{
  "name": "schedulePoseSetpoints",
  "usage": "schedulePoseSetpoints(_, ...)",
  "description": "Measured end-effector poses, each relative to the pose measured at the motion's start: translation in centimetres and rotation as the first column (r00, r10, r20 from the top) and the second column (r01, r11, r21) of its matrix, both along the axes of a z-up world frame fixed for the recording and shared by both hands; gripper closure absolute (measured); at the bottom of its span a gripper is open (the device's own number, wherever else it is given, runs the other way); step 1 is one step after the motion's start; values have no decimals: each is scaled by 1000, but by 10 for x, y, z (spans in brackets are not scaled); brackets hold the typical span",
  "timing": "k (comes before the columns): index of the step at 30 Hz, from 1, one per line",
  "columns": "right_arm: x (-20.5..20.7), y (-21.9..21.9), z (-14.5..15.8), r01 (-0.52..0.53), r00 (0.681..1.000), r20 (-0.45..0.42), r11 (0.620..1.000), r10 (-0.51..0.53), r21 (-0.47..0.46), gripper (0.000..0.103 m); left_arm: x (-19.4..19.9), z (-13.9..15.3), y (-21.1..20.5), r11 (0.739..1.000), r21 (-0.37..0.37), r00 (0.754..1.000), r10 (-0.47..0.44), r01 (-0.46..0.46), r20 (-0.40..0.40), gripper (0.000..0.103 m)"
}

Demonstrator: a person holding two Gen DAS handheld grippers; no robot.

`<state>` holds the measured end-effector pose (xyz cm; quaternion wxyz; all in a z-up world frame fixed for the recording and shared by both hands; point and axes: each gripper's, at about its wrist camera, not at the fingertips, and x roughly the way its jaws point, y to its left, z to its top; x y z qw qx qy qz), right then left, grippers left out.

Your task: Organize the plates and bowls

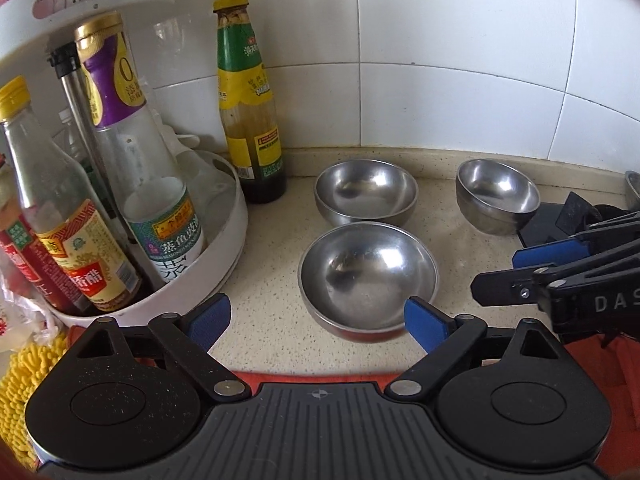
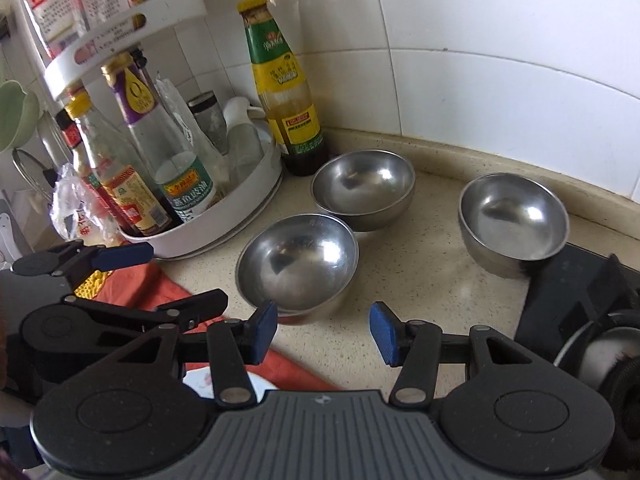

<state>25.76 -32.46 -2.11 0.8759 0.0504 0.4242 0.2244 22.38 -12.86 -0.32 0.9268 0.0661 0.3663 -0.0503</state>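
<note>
Steel bowls, three of them, sit on the speckled counter [image 1: 272,224] ahead of both grippers. Left gripper [image 1: 316,322] angles down toward the counter, fingers spread wide with nothing between the blue pads [image 1: 424,328]; the near bowl [image 1: 368,280] lies just beyond the fingertips, its rim close to the right-hand pad, contact not clear. The far bowl [image 1: 366,192] stands straight past it, toward the tiled wall, beside a tall green-and-yellow sauce bottle [image 1: 250,108]. The third bowl [image 1: 496,196] sits off to the right of the fingers, next to a black stove edge.

Right gripper [image 2: 324,332] also tilts downward, fingers partly apart and empty, bare counter showing in the gap. From its view the near bowl [image 2: 296,264] is just ahead of its left finger, and the third bowl is ahead to the right. Each gripper shows at the side of the other's view.

A white round rack [image 1: 224,240] of bottles stands left of the left fingers.
</note>
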Motion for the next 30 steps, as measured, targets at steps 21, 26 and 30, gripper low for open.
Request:
schedulePoseSetpoints(21, 59, 11, -35, 80, 993, -85, 997, -81, -13, 52, 62, -35, -3, 999, -23, 995, -36, 34, -93, 7)
schedulePoseSetpoints(26, 66, 13, -43, 85, 991, -104, 996, -87, -19, 52, 69, -44, -7, 999, -15, 992, -51, 50, -111, 7)
schedulePoseSetpoints(30, 71, 14, -52, 89, 987, -137, 996, -90, -18, 53, 73, -52, -7, 998, -6, 990, -57, 56, -132, 7)
